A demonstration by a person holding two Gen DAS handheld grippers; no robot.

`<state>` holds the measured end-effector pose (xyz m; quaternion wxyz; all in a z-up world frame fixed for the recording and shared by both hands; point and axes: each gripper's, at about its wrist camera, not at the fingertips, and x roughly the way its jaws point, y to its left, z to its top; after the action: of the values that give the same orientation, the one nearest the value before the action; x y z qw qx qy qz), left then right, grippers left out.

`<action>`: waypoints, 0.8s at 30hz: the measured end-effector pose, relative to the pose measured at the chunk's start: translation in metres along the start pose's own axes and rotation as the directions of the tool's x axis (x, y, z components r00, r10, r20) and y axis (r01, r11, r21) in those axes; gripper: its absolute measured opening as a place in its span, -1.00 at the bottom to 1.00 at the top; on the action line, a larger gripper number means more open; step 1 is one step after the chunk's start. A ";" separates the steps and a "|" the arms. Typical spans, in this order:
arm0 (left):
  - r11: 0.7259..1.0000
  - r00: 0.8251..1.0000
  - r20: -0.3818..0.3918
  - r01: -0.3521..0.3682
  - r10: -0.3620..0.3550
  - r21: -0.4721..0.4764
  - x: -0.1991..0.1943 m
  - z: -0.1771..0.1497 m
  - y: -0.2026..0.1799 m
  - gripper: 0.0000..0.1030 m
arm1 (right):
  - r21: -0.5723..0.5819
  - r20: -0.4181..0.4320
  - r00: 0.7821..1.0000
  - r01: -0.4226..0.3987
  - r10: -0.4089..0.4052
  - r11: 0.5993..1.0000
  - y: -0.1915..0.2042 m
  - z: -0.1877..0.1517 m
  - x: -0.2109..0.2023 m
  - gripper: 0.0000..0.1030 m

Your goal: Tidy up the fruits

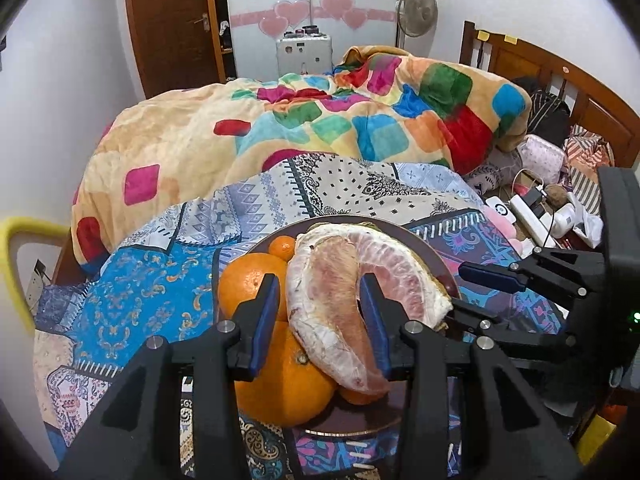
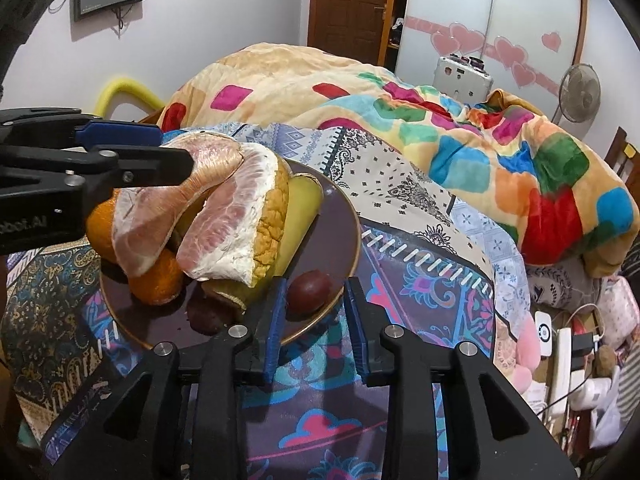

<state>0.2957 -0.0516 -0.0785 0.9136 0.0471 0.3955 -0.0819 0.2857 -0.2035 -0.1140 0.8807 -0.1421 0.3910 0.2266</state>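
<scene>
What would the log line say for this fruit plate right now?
left gripper: open around pomelo segment | right gripper: open, near dark round fruit | plate: fruit piled

Left claw (image 1: 322,312) agape; right claw (image 2: 316,312) agape, level.

White walls surround a bed (image 1: 580,92) under a checked blanket (image 1: 320,120); behind stand a brown door (image 1: 172,20), fan (image 1: 416,10) and wardrobe (image 1: 312,0) (pink hearts).
</scene>
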 end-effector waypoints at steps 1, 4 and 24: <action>1.000 1.000 0.003 0.003 -0.003 -0.002 -0.003 -0.001 0.001 -0.19 | 0.000 0.001 1.000 0.002 -0.002 1.000 0.000 0.000 -0.001 -0.39; 1.000 1.000 0.017 0.006 -0.005 -0.012 -0.017 -0.004 0.003 -0.19 | 0.014 0.008 1.000 0.000 0.000 1.000 -0.001 -0.001 -0.009 -0.33; 0.995 0.918 0.389 -0.056 0.082 -0.080 -0.242 -0.065 -0.009 0.09 | 0.078 0.474 0.880 -0.040 -0.002 0.996 0.056 -0.011 -0.237 -0.14</action>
<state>0.0844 -0.0232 0.0534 0.9775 0.0129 0.2056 -0.0441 0.1102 -0.2283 0.0527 0.9524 -0.0407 0.1747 0.2463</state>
